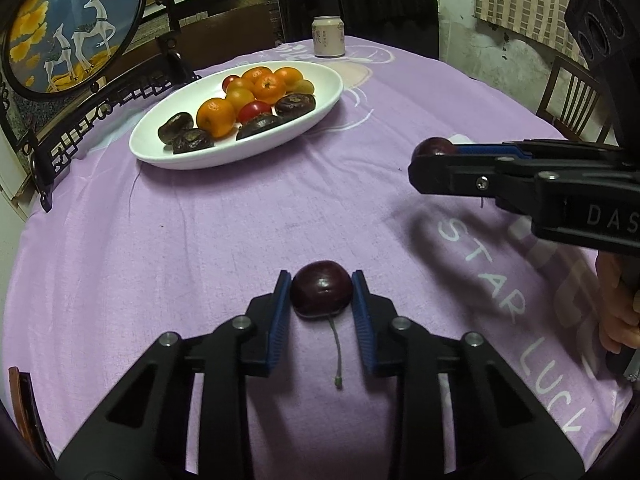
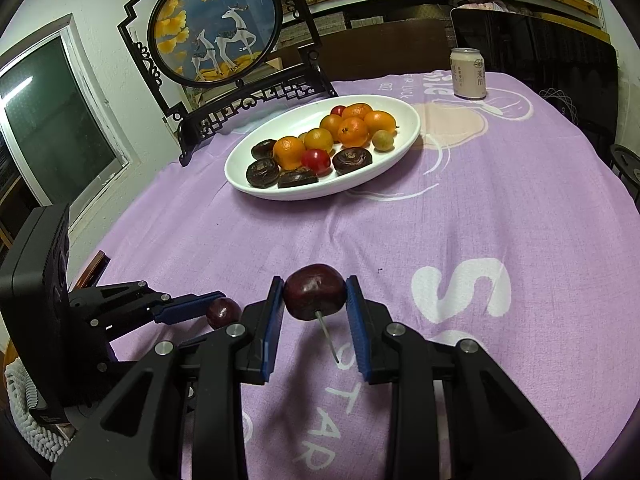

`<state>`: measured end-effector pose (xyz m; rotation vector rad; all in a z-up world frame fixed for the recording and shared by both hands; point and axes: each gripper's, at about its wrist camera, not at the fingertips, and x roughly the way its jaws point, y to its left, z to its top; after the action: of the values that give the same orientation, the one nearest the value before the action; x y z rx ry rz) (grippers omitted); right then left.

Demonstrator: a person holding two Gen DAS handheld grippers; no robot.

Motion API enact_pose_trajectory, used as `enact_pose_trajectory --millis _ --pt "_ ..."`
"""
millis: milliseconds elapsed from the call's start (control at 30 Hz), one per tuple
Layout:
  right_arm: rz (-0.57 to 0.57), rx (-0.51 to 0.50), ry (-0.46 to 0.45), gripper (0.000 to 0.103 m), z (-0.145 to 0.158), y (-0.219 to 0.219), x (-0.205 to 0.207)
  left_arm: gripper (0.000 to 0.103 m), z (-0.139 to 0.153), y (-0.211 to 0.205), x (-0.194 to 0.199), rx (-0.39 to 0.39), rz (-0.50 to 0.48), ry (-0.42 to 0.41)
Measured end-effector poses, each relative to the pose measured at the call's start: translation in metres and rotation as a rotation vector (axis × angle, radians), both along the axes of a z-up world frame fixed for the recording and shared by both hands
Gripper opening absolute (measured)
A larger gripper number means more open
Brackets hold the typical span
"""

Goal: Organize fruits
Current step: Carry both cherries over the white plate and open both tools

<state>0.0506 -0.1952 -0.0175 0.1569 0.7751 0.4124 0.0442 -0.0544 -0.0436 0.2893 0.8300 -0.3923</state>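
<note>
My left gripper [image 1: 321, 290] is shut on a dark red cherry [image 1: 321, 289] with its stem pointing back, low over the purple tablecloth [image 1: 200, 248]. My right gripper [image 2: 315, 294] is shut on a second dark cherry [image 2: 315, 291], held above the cloth. Each gripper shows in the other view: the right one [image 1: 430, 152] with its cherry [image 1: 434, 146], the left one [image 2: 218, 312] with its cherry [image 2: 223, 312]. A white oval plate [image 1: 320, 120] at the far left holds oranges [image 1: 216, 117], small tomatoes and dark brown fruits; it also shows in the right wrist view [image 2: 360, 188].
A drink can [image 1: 328, 37] stands at the table's far edge, also seen from the right wrist [image 2: 468, 73]. A round framed deer picture on a black stand [image 2: 216, 24] sits behind the plate. Chairs [image 1: 572, 100] stand around the table.
</note>
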Motion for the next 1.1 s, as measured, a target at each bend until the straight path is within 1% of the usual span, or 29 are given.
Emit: enact_pose_trajectory --millis 267,600,767,833,900,967,1000,1033,1100 --pt "0.003 -0.002 0.001 0.031 -0.001 0.001 -0.001 0.031 0.006 0.004 -0.003 0.002 0.03 -0.046" --pt "0.033 -0.035 0.022 0.031 -0.01 0.013 -0.009 0.031 0.012 0.014 0.0 -0.013 0.075 -0.068" --pt "0.065 -0.068 0.041 0.031 -0.015 0.022 -0.018 0.031 0.017 0.022 0.001 -0.035 0.09 -0.074" --pt "0.076 -0.071 0.053 0.031 -0.016 0.023 -0.02 0.031 0.024 0.029 0.003 -0.062 0.103 -0.078" --pt "0.077 -0.066 0.054 0.031 -0.012 0.021 -0.022 0.031 0.032 0.036 0.005 -0.084 0.117 -0.087" --pt "0.071 -0.066 0.03 0.031 0.002 0.013 -0.023 0.031 0.045 0.046 0.011 -0.104 0.131 -0.098" --pt "0.063 -0.068 0.018 0.031 0.008 0.01 -0.022 0.031 0.052 0.049 0.013 -0.101 0.138 -0.11" --pt "0.046 -0.068 -0.006 0.031 0.02 0.003 -0.02 0.031 0.063 0.054 0.017 -0.088 0.151 -0.138" --pt "0.022 -0.059 -0.043 0.031 0.04 -0.008 -0.016 0.031 0.078 0.06 0.025 -0.087 0.164 -0.164"
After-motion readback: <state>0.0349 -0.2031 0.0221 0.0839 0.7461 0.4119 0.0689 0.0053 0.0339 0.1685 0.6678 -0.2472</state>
